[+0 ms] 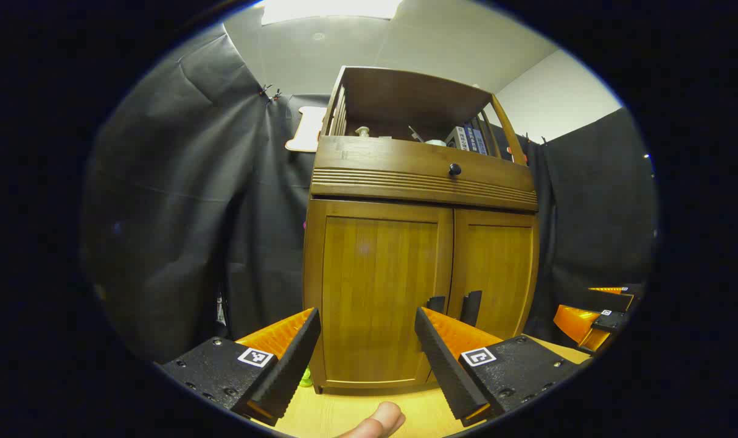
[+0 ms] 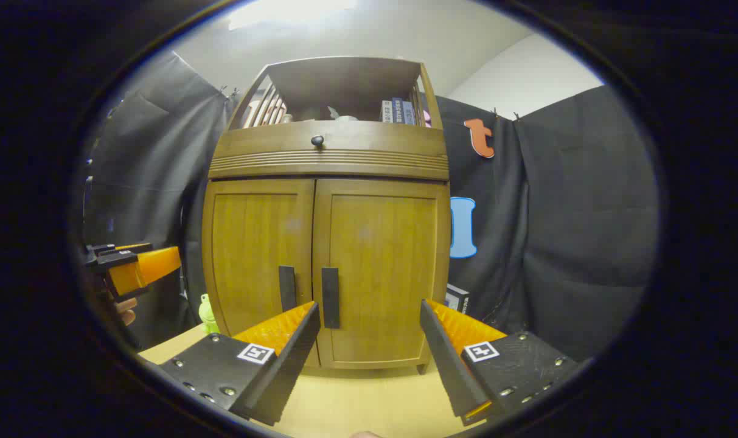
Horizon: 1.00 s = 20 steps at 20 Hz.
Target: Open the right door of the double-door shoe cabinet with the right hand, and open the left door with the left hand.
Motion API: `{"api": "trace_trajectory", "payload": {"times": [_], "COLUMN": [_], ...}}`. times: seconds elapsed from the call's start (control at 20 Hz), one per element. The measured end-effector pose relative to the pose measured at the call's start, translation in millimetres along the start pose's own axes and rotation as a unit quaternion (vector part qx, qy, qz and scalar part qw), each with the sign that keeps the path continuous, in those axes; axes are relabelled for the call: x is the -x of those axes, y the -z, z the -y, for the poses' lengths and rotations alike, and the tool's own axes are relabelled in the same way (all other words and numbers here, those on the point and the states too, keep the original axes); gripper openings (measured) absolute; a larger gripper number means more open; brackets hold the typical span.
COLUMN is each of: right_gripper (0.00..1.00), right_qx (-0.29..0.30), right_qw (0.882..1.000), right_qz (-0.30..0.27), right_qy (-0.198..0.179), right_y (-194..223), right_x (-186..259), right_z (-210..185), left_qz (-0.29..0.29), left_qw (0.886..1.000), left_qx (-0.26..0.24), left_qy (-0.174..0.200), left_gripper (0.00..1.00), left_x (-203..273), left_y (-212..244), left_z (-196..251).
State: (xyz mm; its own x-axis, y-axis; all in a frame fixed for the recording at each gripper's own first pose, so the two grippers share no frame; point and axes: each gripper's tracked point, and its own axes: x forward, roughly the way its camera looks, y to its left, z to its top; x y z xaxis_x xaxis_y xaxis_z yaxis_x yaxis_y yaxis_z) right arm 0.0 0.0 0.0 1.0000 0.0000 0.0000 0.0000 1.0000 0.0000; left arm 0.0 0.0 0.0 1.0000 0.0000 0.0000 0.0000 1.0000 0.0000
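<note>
You have one shoe cabinet (image 2: 326, 243) on the bench (image 2: 356, 401), two shut doors, left (image 2: 256, 261) and right (image 2: 381, 267), two dark handles (image 2: 330, 298), one drawer knob (image 2: 317, 141), one small green figure (image 2: 207, 313) and two tongs, left (image 1: 367, 340) and right (image 2: 369, 337).

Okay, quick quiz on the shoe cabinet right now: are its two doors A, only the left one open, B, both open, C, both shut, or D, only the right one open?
C: in the right gripper view the left door and right door lie flush in the cabinet front, and the right claw, open, is short of the handles.
</note>
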Motion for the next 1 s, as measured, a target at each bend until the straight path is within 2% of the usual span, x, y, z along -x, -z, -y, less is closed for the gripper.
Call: {"api": "trace_trajectory", "payload": {"times": [0.4,0.55,0.65,0.8,1.0], "right_gripper": [0.99,0.98,0.98,0.98,0.98], "right_qx": [-0.012,-0.009,-0.013,-0.017,0.002], "right_qw": [1.0,1.0,1.0,1.0,1.0], "right_qz": [0.021,0.023,0.022,0.017,0.006], "right_qy": [-0.01,-0.001,0.002,-0.014,-0.029], "right_y": [-15,-16,-15,-13,-2], "right_x": [-3,-13,-23,-46,-82], "right_z": [-1,4,4,-7,-26], "left_qz": [-0.002,0.006,0.014,0.022,0.021], "left_qw": [1.0,1.0,1.0,1.0,1.0], "left_qx": [0.0,-0.007,-0.009,-0.008,-0.001], "left_qy": [0.004,0.003,0.002,-0.001,0.007], "left_gripper": [0.94,0.94,0.94,0.94,0.96], "left_x": [0,2,6,9,11], "left_y": [-2,-8,-12,-16,-17], "left_z": [-4,-7,-9,-11,-8]}}
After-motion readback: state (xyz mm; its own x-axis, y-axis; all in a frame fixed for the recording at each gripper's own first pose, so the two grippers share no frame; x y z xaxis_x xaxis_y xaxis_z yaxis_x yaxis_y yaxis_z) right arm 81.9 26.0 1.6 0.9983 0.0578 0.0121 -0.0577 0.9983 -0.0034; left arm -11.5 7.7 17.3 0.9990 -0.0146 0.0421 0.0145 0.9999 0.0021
